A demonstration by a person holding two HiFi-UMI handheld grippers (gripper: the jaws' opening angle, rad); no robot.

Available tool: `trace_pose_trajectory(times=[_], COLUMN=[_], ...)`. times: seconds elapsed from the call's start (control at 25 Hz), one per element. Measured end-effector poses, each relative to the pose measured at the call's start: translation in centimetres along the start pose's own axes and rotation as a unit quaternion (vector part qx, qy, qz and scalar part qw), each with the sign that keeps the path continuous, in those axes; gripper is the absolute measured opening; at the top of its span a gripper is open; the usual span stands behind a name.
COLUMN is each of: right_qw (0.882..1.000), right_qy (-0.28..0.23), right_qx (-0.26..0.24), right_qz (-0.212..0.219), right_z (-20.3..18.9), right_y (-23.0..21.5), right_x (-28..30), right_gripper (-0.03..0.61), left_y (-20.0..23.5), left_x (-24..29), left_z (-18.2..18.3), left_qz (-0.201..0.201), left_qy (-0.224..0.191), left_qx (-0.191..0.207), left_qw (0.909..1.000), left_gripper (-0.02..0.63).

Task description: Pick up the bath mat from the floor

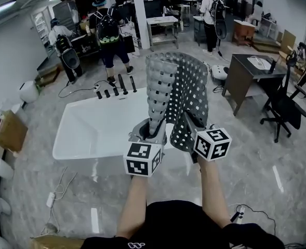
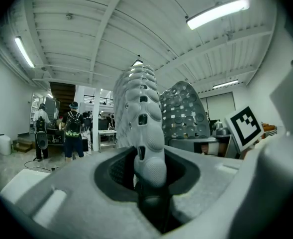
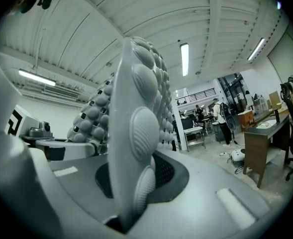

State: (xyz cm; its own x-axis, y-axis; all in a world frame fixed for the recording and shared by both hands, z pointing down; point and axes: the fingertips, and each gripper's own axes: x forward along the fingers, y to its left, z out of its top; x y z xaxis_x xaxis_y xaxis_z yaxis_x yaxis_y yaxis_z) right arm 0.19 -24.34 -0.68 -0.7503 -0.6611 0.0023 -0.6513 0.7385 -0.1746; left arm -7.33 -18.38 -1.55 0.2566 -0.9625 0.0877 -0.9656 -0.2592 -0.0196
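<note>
Item under inspection: a grey perforated rubber bath mat (image 1: 176,90). It is clear of the marble-patterned floor (image 1: 246,183) and held upright in front of the person, above the near rim of a white bathtub (image 1: 80,134).

Handling, as judged: the mat stands from its lower edge without flopping over, yet it curls along its length and the left side rolls inward. This suggests a light, pliant sheet with moderate body. The pebbled face (image 3: 136,128) should give the pads purchase, while the many holes (image 2: 183,111) make the edge liable to stretch or slip under a pull. It does not appear fragile. The best hold is judged to be along one short edge at two well-spaced points, so the sheet hangs or stands evenly.

Left tongs (image 1: 154,133): the jaws stand slightly apart and are clenched on the rolled, thicker lower edge of the mat, which fills the gap between them (image 2: 149,176).

Right tongs (image 1: 190,128): the jaws are all but fully together, pinching a single thin layer of the same lower edge (image 3: 129,203).

The two holds sit close together, so the unsupported upper part may sway.
</note>
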Motion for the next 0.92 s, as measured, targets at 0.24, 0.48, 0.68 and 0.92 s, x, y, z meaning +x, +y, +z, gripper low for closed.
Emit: trace_pose_trajectory(times=[0.24,0.48,0.68,0.92], right_qw=[1.0,1.0,1.0,0.999], right_qy=[0.009,0.01,0.009,0.02], right_qx=[-0.017,-0.012,-0.022,-0.031], right_qz=[-0.009,-0.017,-0.02,-0.025], right_z=[-0.8,-0.7,-0.7,-1.0], right_y=[-1.2,-1.0,-1.9,-3.6], right_x=[-0.7,-0.3,-0.7,-1.2], right_gripper=[0.023,0.023,0.023,0.025], left_y=[-0.5,0.1,-0.6,-1.7], left_x=[0.4,0.4,1.1,2.2], left_z=[-0.8,-0.5,-0.9,-1.4], left_qz=[0.002,-0.006,-0.009,-0.011], left_qy=[-0.002,-0.001,-0.003,-0.002], left_qx=[-0.009,-0.015,-0.018,-0.026], left_qw=[1.0,0.9999,0.9998,0.9996], left_gripper=[0.103,0.103,0.103,0.103])
